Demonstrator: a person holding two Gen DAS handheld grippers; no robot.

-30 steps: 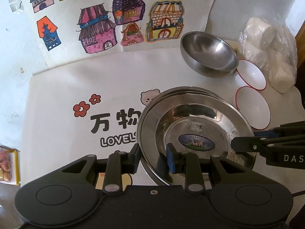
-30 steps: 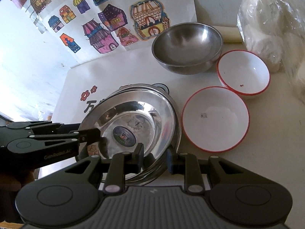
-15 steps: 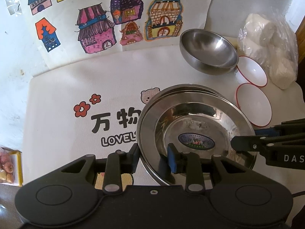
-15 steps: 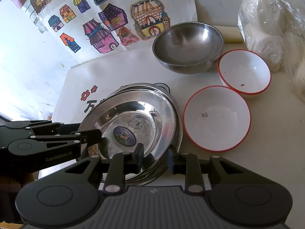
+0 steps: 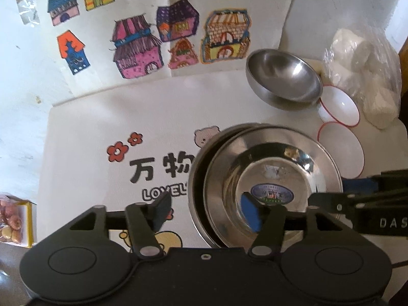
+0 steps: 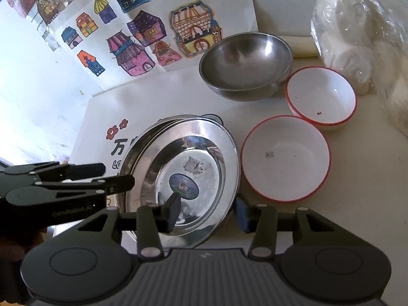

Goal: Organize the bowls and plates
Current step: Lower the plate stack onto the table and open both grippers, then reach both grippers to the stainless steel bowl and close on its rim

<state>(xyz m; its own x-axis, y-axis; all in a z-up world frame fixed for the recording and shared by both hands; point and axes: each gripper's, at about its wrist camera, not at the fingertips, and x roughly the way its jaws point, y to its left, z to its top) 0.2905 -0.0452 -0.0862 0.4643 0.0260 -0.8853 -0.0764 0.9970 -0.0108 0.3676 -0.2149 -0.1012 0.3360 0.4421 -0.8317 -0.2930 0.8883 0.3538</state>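
Note:
A stack of steel plates (image 5: 270, 178) (image 6: 183, 168) rests on the printed mat, the top one sitting slightly to the right of the ones under it. My left gripper (image 5: 206, 213) straddles the stack's near-left rim; its jaws are opening and the pads stand off the metal. My right gripper (image 6: 207, 214) straddles the near-right rim, jaws also opening, pads clear of it. Each gripper shows in the other's view: the right gripper (image 5: 334, 191) and the left gripper (image 6: 116, 176). Behind stand a steel bowl (image 5: 283, 79) (image 6: 244, 61) and two red-rimmed white bowls (image 6: 285, 158) (image 6: 321, 97).
A plastic bag of white lumps (image 5: 364, 76) (image 6: 357, 38) stands at the back right, close to the far white bowl. Coloured house drawings (image 5: 153, 38) hang on the wall behind. The white mat (image 5: 102, 153) runs left of the plates. A snack box (image 5: 12, 221) lies at the far left.
Both grippers were shut on the top steel plate's rim and have spread their jaws off it. The plate now lies on the stack. Neither hand has moved.

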